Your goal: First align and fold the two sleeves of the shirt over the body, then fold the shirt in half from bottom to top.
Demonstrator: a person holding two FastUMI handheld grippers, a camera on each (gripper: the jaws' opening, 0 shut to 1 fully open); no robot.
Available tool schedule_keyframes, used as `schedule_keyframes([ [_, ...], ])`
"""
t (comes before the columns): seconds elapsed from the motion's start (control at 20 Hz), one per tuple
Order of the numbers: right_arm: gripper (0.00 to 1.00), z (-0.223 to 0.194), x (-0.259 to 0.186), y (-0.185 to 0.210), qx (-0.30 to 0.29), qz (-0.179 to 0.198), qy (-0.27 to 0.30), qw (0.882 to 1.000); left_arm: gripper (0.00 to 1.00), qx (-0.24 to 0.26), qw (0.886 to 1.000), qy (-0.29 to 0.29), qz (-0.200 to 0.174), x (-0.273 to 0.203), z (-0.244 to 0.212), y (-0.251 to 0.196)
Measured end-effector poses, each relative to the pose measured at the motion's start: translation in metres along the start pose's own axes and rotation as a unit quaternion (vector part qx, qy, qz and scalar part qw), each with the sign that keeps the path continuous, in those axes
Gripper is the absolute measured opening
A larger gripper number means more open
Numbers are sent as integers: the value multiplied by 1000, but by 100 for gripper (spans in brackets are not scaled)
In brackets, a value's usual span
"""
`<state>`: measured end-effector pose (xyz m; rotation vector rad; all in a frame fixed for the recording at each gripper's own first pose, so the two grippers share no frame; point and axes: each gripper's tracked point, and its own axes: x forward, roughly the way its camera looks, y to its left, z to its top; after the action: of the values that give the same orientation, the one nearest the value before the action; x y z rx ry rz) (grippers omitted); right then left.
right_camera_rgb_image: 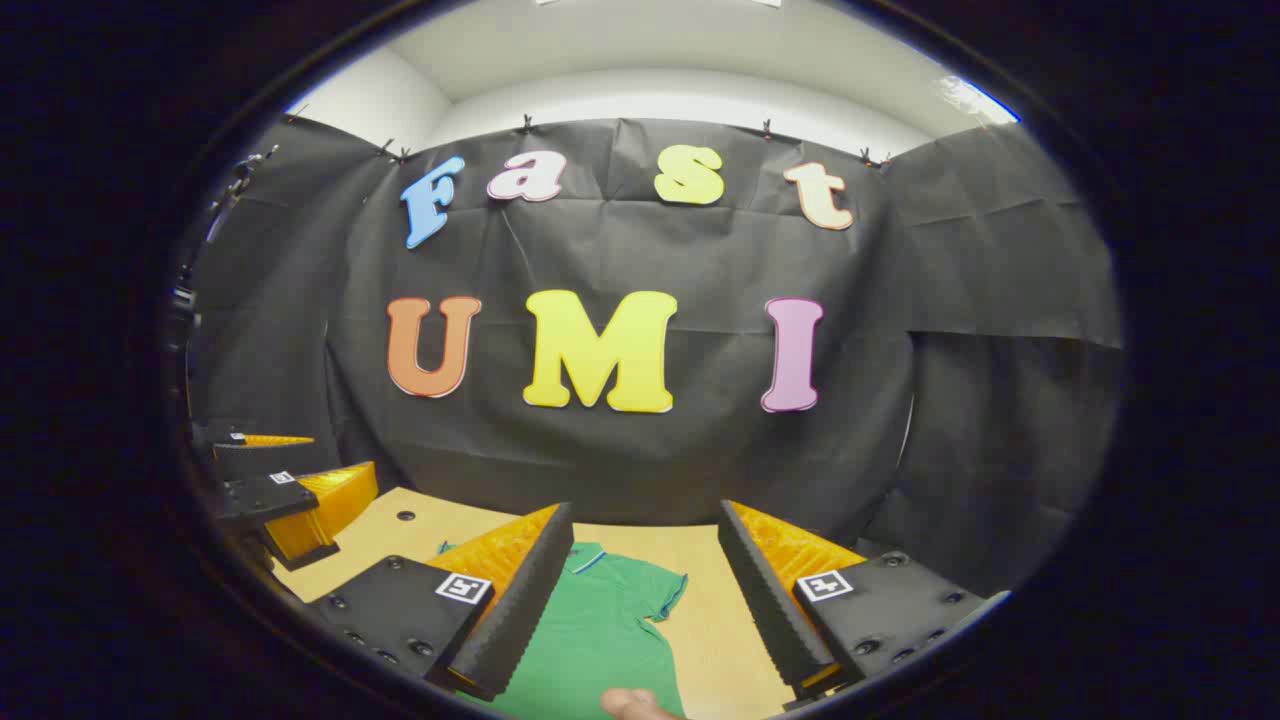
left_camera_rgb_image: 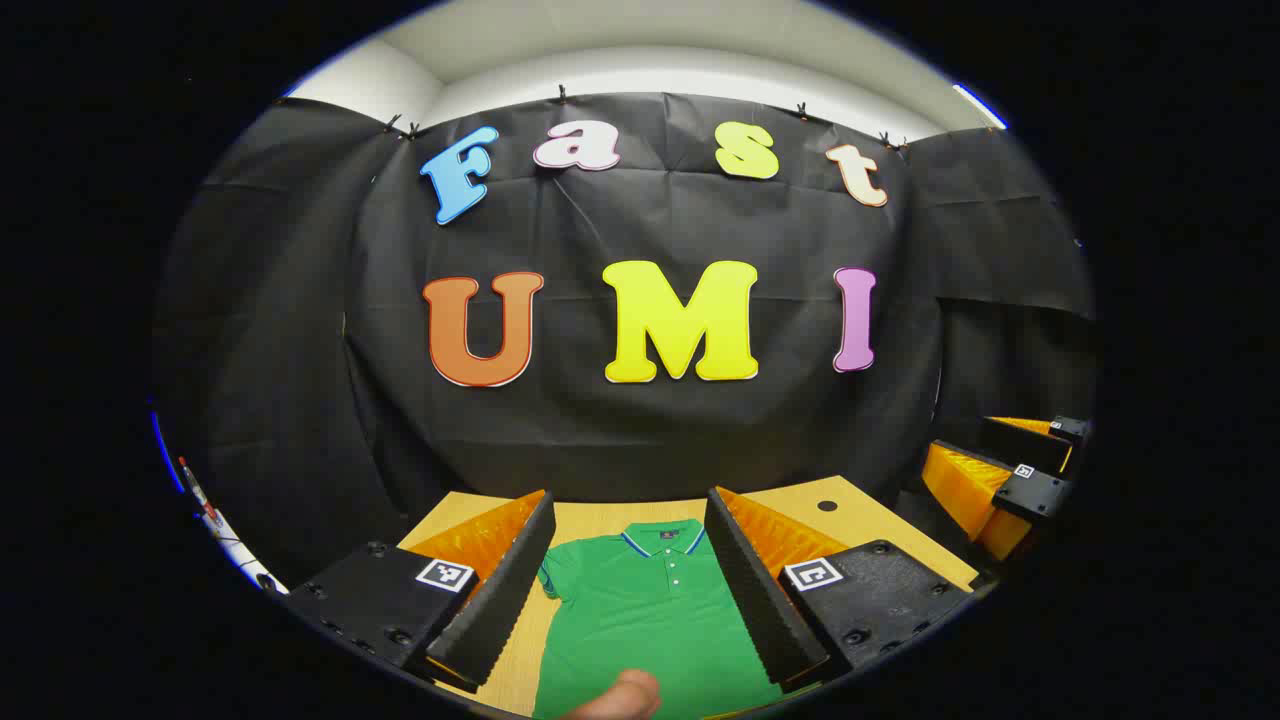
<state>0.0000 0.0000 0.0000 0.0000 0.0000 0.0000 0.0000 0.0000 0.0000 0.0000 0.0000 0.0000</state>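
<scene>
Wooden table (left_camera_rgb_image: 600,520) with green polo shirt (left_camera_rgb_image: 650,620) spread flat, left gripper (left_camera_rgb_image: 628,600) and right gripper (right_camera_rgb_image: 640,620) both wide open, empty, above it.

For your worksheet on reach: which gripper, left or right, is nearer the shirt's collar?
Left. The left gripper frames the collar between its open fingers; the right gripper sits off toward the shirt's sleeve side.

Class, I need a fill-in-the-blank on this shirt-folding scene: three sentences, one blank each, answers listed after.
1. The shirt on the table is coloured ____.
2. Both the left gripper and the right gripper have their jaws ____.
3. The shirt's sleeves are not yet ____ over the body.

Answers: green; open; folded
</scene>
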Motion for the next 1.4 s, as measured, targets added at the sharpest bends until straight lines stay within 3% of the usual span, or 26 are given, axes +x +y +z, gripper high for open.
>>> schedule_keyframes([
  [0.95,92,8,46,-13,-19,16,8,1000,97,-31,999,10,3,42,-19,-23],
  [1.4,92,-35,83,-25,4,1,66,998,97,-10,1000,11,7,54,-29,-20],
])
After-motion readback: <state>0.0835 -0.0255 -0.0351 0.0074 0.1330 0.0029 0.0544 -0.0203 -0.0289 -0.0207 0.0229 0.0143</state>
